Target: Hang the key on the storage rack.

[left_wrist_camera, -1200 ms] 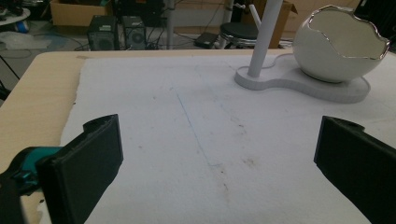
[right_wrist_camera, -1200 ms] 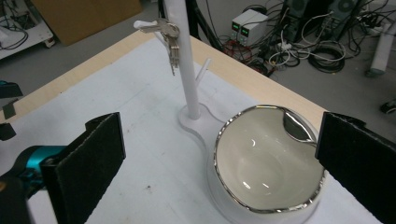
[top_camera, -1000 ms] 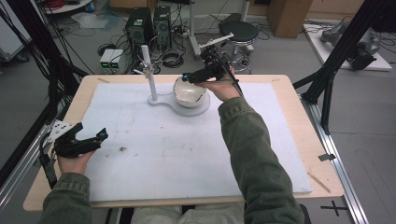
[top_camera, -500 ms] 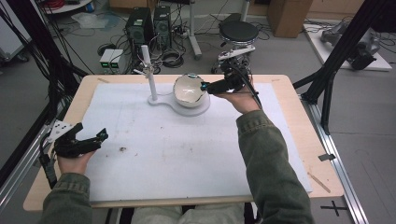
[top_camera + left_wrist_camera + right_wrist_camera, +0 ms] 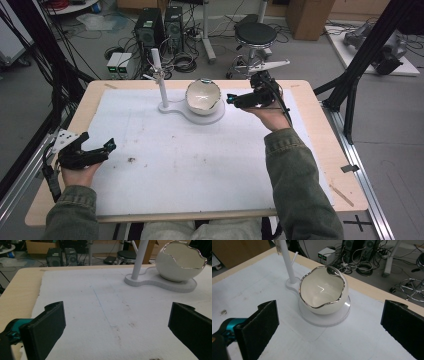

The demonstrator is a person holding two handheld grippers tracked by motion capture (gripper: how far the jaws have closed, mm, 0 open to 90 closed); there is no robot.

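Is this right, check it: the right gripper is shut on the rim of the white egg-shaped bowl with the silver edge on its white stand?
Not quite. The right gripper is open and clear of the white egg-shaped bowl with the silver edge; the right gripper view shows its fingers spread wide, short of the bowl. The bowl does sit on its white stand.

high view: overhead, facing forward | gripper views: low, close | shared: bowl

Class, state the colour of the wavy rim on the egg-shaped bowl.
Silver, a shiny metallic edge on the white bowl; the right gripper view shows it best.
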